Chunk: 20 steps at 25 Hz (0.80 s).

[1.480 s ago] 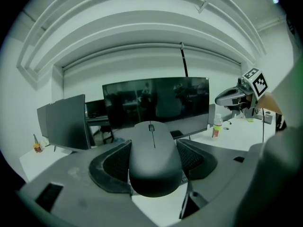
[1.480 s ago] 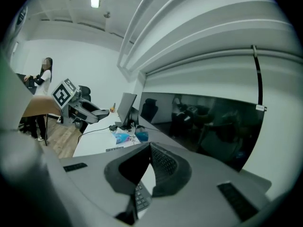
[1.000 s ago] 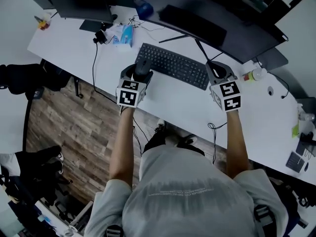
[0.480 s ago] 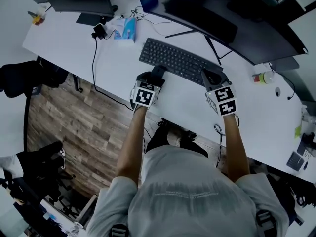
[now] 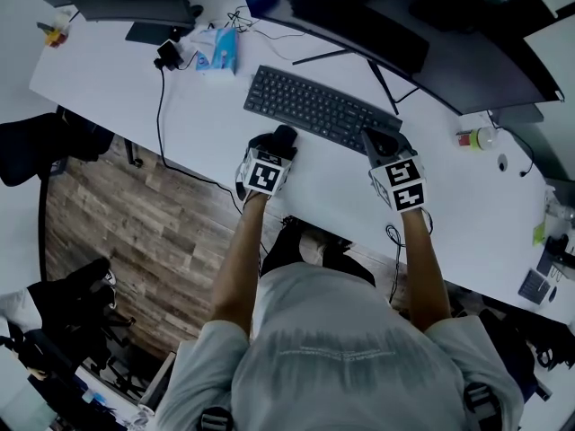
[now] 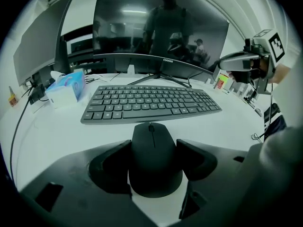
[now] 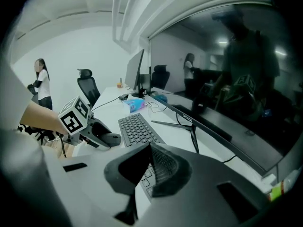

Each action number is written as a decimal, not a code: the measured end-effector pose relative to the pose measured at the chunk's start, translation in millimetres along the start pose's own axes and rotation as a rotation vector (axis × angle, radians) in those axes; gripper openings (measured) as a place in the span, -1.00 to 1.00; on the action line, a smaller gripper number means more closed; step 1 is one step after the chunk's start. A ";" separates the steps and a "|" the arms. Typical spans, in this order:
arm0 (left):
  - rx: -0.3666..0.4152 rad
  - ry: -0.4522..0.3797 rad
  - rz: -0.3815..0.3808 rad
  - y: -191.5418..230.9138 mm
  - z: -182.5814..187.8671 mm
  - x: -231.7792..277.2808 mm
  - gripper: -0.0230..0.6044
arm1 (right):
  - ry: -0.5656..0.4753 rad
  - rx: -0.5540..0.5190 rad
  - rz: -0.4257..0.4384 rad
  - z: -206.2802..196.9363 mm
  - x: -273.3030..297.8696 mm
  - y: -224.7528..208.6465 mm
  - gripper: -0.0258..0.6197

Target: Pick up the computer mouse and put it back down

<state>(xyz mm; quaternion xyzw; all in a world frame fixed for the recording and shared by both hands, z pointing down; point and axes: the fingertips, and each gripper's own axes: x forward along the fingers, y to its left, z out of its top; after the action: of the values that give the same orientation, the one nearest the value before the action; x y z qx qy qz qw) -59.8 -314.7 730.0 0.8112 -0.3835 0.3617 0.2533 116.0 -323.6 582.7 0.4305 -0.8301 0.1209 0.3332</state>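
Left gripper (image 6: 154,143) clamps a black computer mouse (image 6: 155,162) by its two flanks, a jaw pressed to each side at about mid-body. The wheel end points away from the gripper toward a dark keyboard (image 6: 149,102) just ahead. Whether the mouse sits on the white desk (image 6: 52,131) or rides slightly above it cannot be told. Right gripper (image 7: 149,145), off to the right of the left one and near the keyboard's right end, has its jaws closed together on nothing. The mouse looks like a light, rigid plastic shell with a smooth, rounded matte back, likely to slip if pinched high on the curve or at the narrow nose. The straighter side walls low on the body, where the jaws sit, seem the safest hold. Moderate pressure should do, kept off the buttons and wheel. No cord shows at its nose, so nothing should tug, and a flat, gentle set-down on its base should do it no harm. By count: one mouse, one keyboard, two grippers, two monitors, namely a curved one (image 6: 161,27) beyond the keyboard and a second (image 6: 42,37) up and to the left gripper's left, and one blue box (image 6: 66,88) left of the keyboard
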 end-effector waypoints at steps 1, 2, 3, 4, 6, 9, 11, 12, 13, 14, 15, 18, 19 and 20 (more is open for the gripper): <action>0.004 0.000 0.004 0.3 0.0 0.5 0.01 | 0.000 0.001 -0.002 -0.3 -0.2 -1.2 -0.91; 0.006 -0.001 0.006 0.1 -0.3 0.7 0.01 | -0.001 0.002 -0.004 -0.6 -0.9 -2.3 -0.92; 0.006 -0.003 0.004 -0.8 -0.7 0.8 0.01 | -0.003 0.002 -0.007 -0.8 -2.2 -3.2 -0.92; 0.002 -0.005 0.000 -2.1 -1.0 0.9 0.01 | -0.005 0.003 -0.009 -0.6 -3.6 -4.2 -0.91; -0.012 -0.010 -0.019 -4.4 -0.5 0.8 0.01 | -0.013 0.003 -0.016 0.8 -6.4 -6.8 -0.91; -0.023 -0.034 -0.035 -4.0 7.4 -3.2 0.02 | -0.027 0.006 -0.033 3.6 -11.7 -13.2 -0.92; -0.019 -0.057 -0.031 -0.7 17.3 -9.4 0.02 | -0.039 0.009 -0.051 6.7 -18.0 -19.7 -0.91; -0.016 -0.070 -0.028 0.9 23.1 -13.5 0.02 | -0.047 0.010 -0.061 8.5 -22.2 -23.6 -0.91; -0.012 -0.084 -0.023 2.3 29.5 -18.2 0.02 | -0.056 0.012 -0.072 10.3 -27.4 -27.7 -0.91; -0.005 -0.098 -0.015 3.9 36.4 -23.6 0.02 | -0.066 0.014 -0.085 12.0 -33.4 -32.1 -0.91; 0.003 -0.114 -0.005 5.5 44.2 -29.6 0.02 | -0.077 0.017 -0.098 13.7 -40.2 -36.9 -0.91; 0.033 -0.177 0.022 7.9 75.3 -50.3 0.02 | -0.116 0.026 -0.148 21.0 -65.2 -54.1 -0.91; 0.044 -0.202 0.024 6.5 87.6 -57.8 0.01 | -0.131 0.027 -0.168 24.4 -74.7 -60.2 -0.91; 0.056 -0.227 0.019 3.2 100.3 -65.5 0.01 | -0.147 0.027 -0.187 28.0 -84.6 -66.3 -0.92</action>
<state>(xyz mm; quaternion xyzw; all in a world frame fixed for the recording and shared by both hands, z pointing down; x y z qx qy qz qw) -52.1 -356.8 618.1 0.8501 -0.4071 0.2803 0.1821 190.6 -323.3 500.4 0.5184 -0.8067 0.0685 0.2754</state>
